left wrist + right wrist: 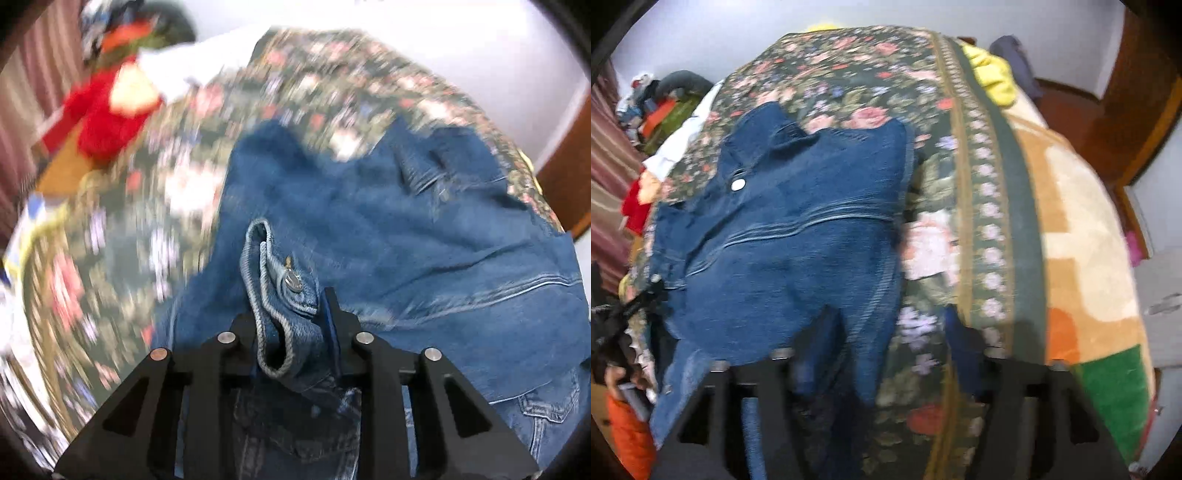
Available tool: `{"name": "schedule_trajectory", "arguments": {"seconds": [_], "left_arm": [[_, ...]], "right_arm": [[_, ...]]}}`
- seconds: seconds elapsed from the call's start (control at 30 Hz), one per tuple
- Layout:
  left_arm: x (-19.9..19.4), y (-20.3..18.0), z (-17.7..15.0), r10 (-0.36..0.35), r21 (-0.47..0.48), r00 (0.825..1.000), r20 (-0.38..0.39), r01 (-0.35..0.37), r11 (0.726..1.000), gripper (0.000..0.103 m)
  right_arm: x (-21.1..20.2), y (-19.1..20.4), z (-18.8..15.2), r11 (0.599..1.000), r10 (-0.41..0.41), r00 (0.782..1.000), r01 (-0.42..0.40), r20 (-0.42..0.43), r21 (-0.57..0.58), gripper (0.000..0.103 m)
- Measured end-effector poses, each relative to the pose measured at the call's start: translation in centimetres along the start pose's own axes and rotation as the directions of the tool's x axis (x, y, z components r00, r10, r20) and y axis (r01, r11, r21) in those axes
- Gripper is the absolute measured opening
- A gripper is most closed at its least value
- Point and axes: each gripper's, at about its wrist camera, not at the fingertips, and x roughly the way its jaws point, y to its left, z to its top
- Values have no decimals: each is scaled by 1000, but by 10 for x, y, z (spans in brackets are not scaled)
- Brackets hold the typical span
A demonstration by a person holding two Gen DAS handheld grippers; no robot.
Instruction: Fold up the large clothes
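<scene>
A blue denim jacket (406, 236) lies crumpled on a floral bedspread (303, 92). My left gripper (291, 314) is shut on a buttoned cuff or hem of the jacket (277, 288), which bunches up between the fingers. In the right wrist view the jacket (783, 229) spreads over the bedspread (849, 74) to the left of centre. My right gripper (886, 332) is open; a jacket edge (871, 325) hangs over its left side, and the right finger (960, 339) stands apart over the bedspread. The left wrist view is blurred.
A pile of red and mixed clothes (107, 110) lies at the bed's far left. A patterned orange, cream and green blanket (1082, 258) covers the right side, with a yellow garment (993, 77) at the back. A wooden bed frame (1126, 103) and pale wall lie beyond.
</scene>
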Motion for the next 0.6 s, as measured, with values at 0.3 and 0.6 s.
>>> {"name": "schedule_trajectory", "arguments": {"seconds": [0.3,0.6], "left_arm": [[-45,-15,63,57,120,969,242,-88,989,27],[37,15,30,228,131,973,33,-230,964,61]], "right_arm": [[-13,-15,25,974,197,980,-193,-21,122,80],[23,22,43,982,182,981,-178,-63,57,93]]}}
